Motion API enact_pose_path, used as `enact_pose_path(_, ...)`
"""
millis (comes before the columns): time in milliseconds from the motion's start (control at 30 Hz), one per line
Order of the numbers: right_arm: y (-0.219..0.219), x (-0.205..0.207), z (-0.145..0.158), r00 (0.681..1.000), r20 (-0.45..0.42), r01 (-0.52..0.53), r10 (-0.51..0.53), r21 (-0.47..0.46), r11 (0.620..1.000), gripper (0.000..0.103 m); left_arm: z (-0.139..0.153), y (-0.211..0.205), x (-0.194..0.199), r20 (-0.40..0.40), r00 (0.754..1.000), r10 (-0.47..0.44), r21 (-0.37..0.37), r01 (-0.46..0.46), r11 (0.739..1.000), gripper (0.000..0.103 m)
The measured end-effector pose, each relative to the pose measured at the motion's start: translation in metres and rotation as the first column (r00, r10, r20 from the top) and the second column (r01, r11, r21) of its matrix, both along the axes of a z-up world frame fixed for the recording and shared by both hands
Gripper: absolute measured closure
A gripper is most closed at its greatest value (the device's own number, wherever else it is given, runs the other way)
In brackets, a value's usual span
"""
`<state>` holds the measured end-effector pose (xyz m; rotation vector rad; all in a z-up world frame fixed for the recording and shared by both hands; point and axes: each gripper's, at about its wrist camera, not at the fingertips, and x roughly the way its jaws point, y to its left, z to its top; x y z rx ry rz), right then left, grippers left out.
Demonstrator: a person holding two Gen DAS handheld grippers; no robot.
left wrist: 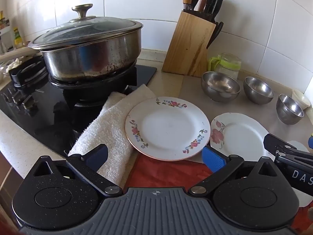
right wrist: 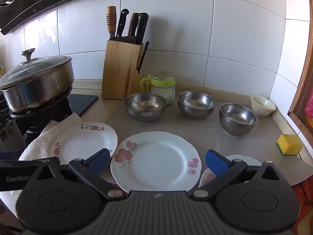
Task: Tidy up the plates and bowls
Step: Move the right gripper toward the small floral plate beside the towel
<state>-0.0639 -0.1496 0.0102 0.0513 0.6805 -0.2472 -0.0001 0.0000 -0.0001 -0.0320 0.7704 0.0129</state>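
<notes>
Three white floral plates lie on the grey counter. The left plate [left wrist: 167,127] [right wrist: 84,142] rests partly on a white towel [left wrist: 109,131]. The middle plate [right wrist: 155,160] [left wrist: 239,135] lies flat. A small plate [right wrist: 230,168] sits partly hidden behind my right gripper's finger. Three steel bowls [right wrist: 145,105] [right wrist: 196,103] [right wrist: 237,118] stand in a row behind, with a stack of white bowls [right wrist: 262,105] at the far right. My left gripper [left wrist: 155,157] is open and empty before the left plate. My right gripper [right wrist: 158,162] is open and empty over the middle plate.
A lidded steel pot [left wrist: 88,51] sits on the black gas hob at left. A wooden knife block [right wrist: 122,72] and a glass jar with a green lid [right wrist: 163,86] stand by the tiled wall. A yellow sponge [right wrist: 289,144] lies near the right edge. A red cloth [left wrist: 166,173] lies at the front.
</notes>
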Motion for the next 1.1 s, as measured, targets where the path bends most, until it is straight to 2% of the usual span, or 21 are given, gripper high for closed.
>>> enact_pose_path(333,-0.002,-0.004,-0.005,1.0,-0.023,0.02,-0.02,0.014,1.0,0.0,-0.004,-0.001,-0.005,-0.031,0.999,-0.014,0.007,0.014,1.0,0.0)
enact_pose_path(733,-0.003,-0.011,-0.005,0.999,-0.023,0.047,-0.047,0.021,0.999,0.0,-0.004,-0.009,-0.007,-0.003,0.999,-0.052,0.005,0.052,0.999,0.0)
enact_pose_path(933,-0.012,-0.018,-0.008,0.996,-0.032,0.086,-0.085,0.02,0.996,0.0,-0.009,-0.019,-0.006,-0.01,0.995,-0.096,0.011,0.096,0.995,0.0)
enact_pose_path(1100,-0.028,-0.024,-0.013,0.989,-0.059,0.136,-0.134,0.028,0.99,0.0,-0.014,-0.033,-0.004,-0.013,0.987,-0.158,-0.018,0.157,0.987,0.0)
